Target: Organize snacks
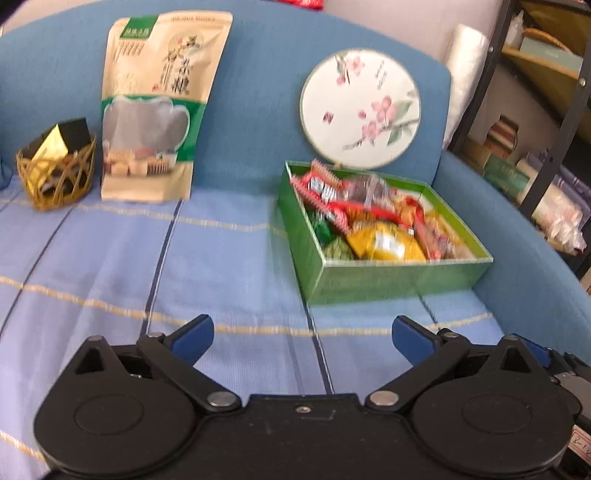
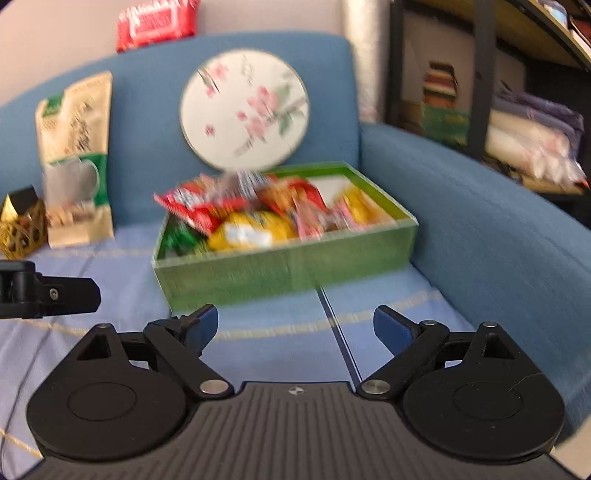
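A green box (image 1: 399, 281) (image 2: 284, 271) sits on the sofa seat, filled with several wrapped snacks (image 1: 380, 218) (image 2: 255, 218) in red, yellow and green. A tall beige snack pouch (image 1: 155, 107) (image 2: 75, 158) leans on the backrest at the left. Beside it stands a woven gold basket (image 1: 55, 173) (image 2: 22, 230) with small packets. My left gripper (image 1: 303, 334) is open over the striped cloth, short of the box, nothing between its fingers. My right gripper (image 2: 295, 325) is open wide and empty, just in front of the box. A part of the left gripper (image 2: 55, 293) shows at the right wrist view's left edge.
A round floral fan (image 1: 360, 107) (image 2: 245, 110) leans on the blue backrest behind the box. The sofa armrest (image 2: 480, 229) rises at the right. A red pack (image 2: 157, 22) lies on top of the backrest. Dark shelves (image 2: 480, 74) with folded goods stand beyond.
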Tool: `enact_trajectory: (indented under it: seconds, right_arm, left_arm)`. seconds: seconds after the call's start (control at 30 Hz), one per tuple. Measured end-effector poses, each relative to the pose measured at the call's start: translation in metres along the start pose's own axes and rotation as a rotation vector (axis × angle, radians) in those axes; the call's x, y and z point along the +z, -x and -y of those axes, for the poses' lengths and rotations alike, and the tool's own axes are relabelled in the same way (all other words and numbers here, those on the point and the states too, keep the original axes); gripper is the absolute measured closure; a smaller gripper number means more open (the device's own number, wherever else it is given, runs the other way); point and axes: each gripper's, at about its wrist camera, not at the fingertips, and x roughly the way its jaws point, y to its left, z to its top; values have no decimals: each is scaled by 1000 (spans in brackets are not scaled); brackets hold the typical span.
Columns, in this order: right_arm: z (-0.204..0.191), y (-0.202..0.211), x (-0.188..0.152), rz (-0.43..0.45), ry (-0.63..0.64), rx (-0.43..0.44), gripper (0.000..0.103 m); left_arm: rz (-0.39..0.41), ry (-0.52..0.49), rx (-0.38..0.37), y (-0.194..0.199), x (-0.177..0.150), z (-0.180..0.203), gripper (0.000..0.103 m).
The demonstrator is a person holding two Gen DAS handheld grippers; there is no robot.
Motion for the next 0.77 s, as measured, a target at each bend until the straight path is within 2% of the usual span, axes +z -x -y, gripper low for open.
enact_trajectory:
  seconds: [0.2,0.4,0.77]
  right_arm:
    - [-4,6,-1,-12,21,-37,0]
    - [-8,14,2,1,22,-37,0]
    - [-16,19,3,1,27,-48,0]
  left_arm:
    - [-3,-61,56,6,-11,9,0]
    - [8,-67,89,13,-11,5,0]
    - [1,-72,97,17,-14,3,0]
